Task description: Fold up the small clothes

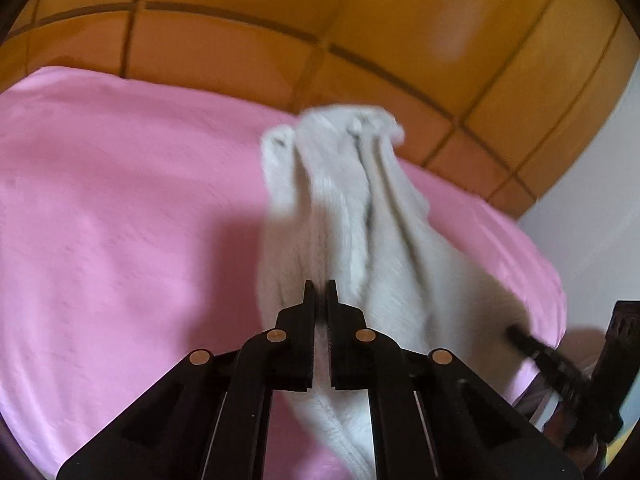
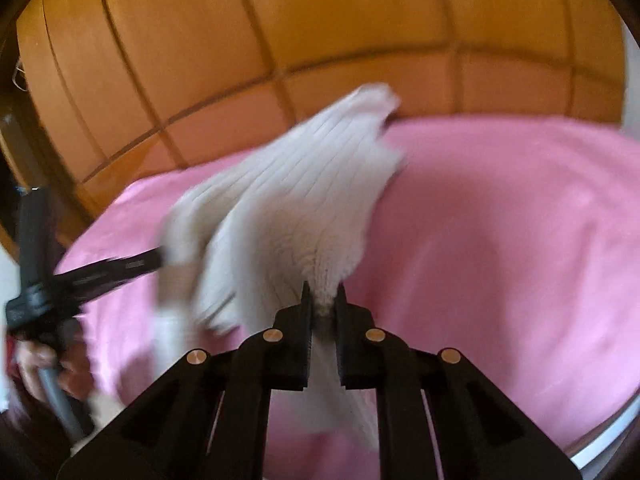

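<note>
A small white ribbed knit garment (image 1: 340,208) hangs in the air over a pink cloth (image 1: 120,220) that covers the table. My left gripper (image 1: 321,292) is shut on one edge of the garment. My right gripper (image 2: 323,294) is shut on another edge of the garment (image 2: 304,184). The garment stretches between the two and is blurred by motion. The right gripper shows at the lower right of the left wrist view (image 1: 532,346). The left gripper shows at the left of the right wrist view (image 2: 100,272).
The pink cloth (image 2: 500,240) spreads wide on both sides of the garment. Orange floor tiles (image 1: 400,40) and orange wooden panels (image 2: 320,12) lie beyond the table's far edge. A white wall (image 1: 600,220) stands at the right.
</note>
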### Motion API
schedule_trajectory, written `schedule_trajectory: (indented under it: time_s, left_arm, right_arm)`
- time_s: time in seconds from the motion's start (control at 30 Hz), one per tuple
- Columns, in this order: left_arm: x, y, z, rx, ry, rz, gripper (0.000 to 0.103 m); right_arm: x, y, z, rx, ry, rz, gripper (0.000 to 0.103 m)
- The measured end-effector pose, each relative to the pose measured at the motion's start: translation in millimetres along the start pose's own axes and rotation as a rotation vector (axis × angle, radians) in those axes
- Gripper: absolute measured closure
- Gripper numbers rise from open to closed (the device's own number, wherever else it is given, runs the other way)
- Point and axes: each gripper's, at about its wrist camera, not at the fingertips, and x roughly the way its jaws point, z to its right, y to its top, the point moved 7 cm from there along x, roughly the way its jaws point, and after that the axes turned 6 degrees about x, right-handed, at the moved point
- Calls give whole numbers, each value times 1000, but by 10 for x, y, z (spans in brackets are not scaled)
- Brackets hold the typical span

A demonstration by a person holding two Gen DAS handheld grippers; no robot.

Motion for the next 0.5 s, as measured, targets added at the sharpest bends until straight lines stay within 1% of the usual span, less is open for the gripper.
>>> schedule_trajectory:
  time_s: [0.03,0.1,0.13,0.2,0.23,0.3,0.4,0.43,0.47,0.5]
  left_arm:
    - [-98,88,-142,-6,29,24,100]
    - [-223,245,-394,-4,100,56,100]
    - [-287,359,-596,-13,153,72,100]
    - [-369,541,-906,-47,209,88,100]
    - [-405,668,-1094,-66,249,102,101]
    - [-459,954,-1418,-95,344,135,103]
    - [-483,1287,-1730,-117,459,177,103]
    - [-494,1352,-1833,-127,524,180,103]
    - [-500,1380,-1898,-140,558,186,103]
    - [-501,1372,-1918,-153,564,193,103]
  right_arm:
    - [-97,135,169,-26,-81,50,94]
    - [-191,362,536,-28,-191,102,94]
    - [-188,452,683,-21,-228,115,94]
    - [-177,681,1033,-9,-326,147,94]
    - [-160,824,1222,0,-386,164,94]
    - [-118,1106,1575,26,-487,190,94]
    - [-46,1476,2059,58,-638,203,94]
    - [-7,1589,2233,76,-691,201,94]
    - [34,1679,2382,107,-707,192,92]
    - [65,1743,2484,144,-690,183,82]
